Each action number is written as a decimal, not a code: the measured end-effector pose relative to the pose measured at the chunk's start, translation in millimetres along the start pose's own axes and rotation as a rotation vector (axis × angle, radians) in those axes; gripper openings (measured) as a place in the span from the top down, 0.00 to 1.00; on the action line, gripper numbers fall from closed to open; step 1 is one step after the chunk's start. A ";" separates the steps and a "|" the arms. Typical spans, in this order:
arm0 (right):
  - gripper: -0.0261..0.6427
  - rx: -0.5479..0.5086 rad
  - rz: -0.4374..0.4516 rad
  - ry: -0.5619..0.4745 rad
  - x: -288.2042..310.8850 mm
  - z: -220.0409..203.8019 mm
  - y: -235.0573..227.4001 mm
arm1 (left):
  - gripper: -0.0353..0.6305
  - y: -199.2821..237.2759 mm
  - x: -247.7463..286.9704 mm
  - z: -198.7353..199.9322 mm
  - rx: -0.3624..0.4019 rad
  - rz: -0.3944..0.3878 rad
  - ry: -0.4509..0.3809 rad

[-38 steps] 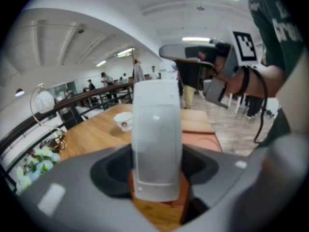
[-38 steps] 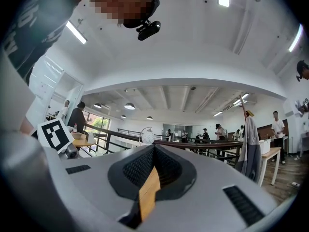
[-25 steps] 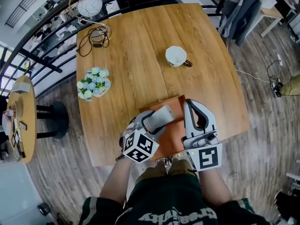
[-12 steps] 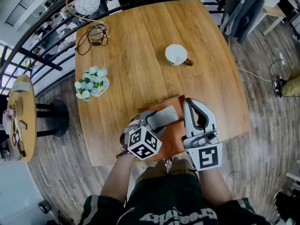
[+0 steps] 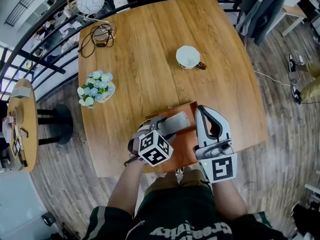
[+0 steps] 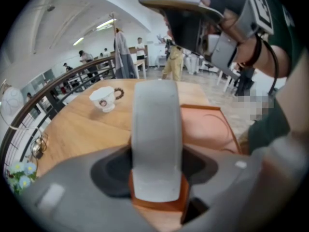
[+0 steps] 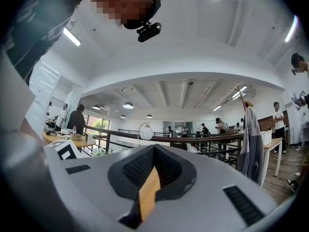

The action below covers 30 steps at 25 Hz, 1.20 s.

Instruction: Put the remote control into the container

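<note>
My left gripper (image 5: 166, 129) is shut on the grey remote control (image 5: 173, 123), which lies slanted over the near-left part of the orange-brown tray (image 5: 186, 146) at the table's front edge. In the left gripper view the remote control (image 6: 157, 139) runs forward between the jaws, with the tray (image 6: 212, 129) below and to its right. At the tray's right side my right gripper (image 5: 206, 115) stands shut. In the right gripper view a thin orange strip (image 7: 148, 193), seemingly the tray's rim, is clamped between the jaws of the right gripper (image 7: 150, 182).
A white cup (image 5: 188, 58) stands at the table's far right. A small bunch of flowers (image 5: 93, 89) sits at the left edge; a coiled cable (image 5: 102, 35) and a round lamp (image 5: 90, 2) are at the far-left corner. A railing runs behind.
My left gripper has shifted slightly right and forward with the remote control, further over the tray. The right gripper has stayed in place.
</note>
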State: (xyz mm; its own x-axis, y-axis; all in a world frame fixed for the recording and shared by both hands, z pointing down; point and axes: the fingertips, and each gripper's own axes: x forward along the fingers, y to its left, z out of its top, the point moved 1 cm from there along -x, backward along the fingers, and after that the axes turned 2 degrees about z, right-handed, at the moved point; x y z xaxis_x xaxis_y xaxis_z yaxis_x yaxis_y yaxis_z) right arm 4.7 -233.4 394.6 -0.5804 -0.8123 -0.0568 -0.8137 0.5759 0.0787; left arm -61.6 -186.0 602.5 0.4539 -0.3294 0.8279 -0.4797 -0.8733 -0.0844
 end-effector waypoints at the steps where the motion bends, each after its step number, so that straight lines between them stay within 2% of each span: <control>1: 0.94 0.002 0.001 0.002 0.3 -1.0 -0.6 | 0.52 0.2 1.9 -0.7 -0.001 -0.003 0.007; 11: 0.94 0.037 -0.007 0.026 0.8 -12.3 -3.3 | 0.52 2.2 18.6 -12.4 0.001 -0.046 0.087; 30: 0.94 0.030 -0.024 0.048 -7.1 -23.2 -19.9 | 0.52 -1.0 45.4 -24.4 -0.026 -0.093 0.166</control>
State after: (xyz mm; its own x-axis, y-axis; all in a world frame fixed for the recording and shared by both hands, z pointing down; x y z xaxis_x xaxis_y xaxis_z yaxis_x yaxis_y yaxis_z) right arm 25.8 -241.2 416.6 -0.5588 -0.8292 -0.0105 -0.8286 0.5578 0.0484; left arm -58.9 -191.3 653.7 0.3681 -0.1826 0.9117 -0.4617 -0.8870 0.0088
